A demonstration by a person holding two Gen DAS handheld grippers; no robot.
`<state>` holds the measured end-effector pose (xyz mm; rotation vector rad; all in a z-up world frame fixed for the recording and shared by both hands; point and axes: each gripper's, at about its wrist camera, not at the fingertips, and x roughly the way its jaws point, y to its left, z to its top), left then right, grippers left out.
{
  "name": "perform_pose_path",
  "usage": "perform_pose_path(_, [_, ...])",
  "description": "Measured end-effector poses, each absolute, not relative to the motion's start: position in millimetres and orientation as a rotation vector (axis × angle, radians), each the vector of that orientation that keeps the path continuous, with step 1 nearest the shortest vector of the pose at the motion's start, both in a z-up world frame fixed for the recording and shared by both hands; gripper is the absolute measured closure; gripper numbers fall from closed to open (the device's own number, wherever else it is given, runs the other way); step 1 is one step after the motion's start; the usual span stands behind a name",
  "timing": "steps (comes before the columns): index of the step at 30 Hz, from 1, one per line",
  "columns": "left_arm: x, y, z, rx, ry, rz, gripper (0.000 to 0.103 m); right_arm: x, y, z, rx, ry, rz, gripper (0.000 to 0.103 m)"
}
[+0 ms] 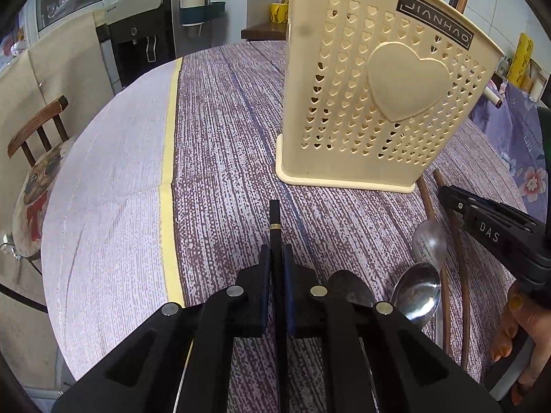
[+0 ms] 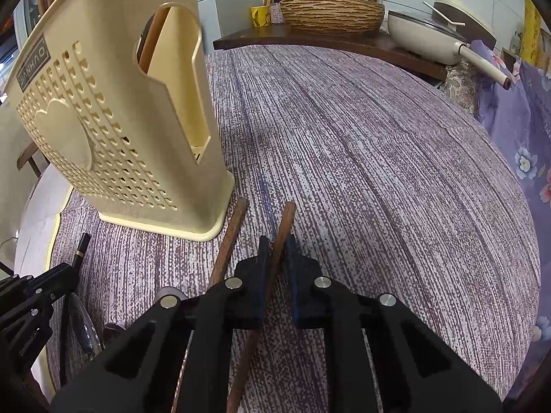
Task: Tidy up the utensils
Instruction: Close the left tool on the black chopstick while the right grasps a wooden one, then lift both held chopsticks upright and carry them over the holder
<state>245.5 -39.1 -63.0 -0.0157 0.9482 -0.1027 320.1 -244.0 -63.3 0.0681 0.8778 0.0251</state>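
My left gripper is shut on a black chopstick with a gold band, which points toward the cream utensil holder. My right gripper is shut on a brown wooden chopstick. A second brown chopstick lies just to its left on the cloth, its tip near the holder. Two metal spoons lie between the grippers. Brown chopsticks stand inside the holder. The right gripper shows at the right edge of the left wrist view, and the left gripper shows at the lower left of the right wrist view.
A round table under a purple-and-white cloth carries everything. A wooden chair stands off its left edge. Behind are a dark shelf with a woven bowl, a yellow cup and a cream pan. Floral fabric hangs at the right.
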Motion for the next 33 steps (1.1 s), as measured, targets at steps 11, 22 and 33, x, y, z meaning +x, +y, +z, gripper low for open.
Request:
perform_pose_path(11, [247,-39,-63,-0.033,0.947,-0.100,0.095,317,-247,-63,0.094,0.869,0.039,0.093])
perform_pose_path(22, [251,-38,-61,-0.055,0.947,-0.107,0.095,311,-258,-57,0.136,0.842,0.049,0.093])
perform_pose_path(33, [243,-27,-34,-0.112,0.864,-0.142,0.095,281,-275,-19,0.223,0.719,0.118,0.095])
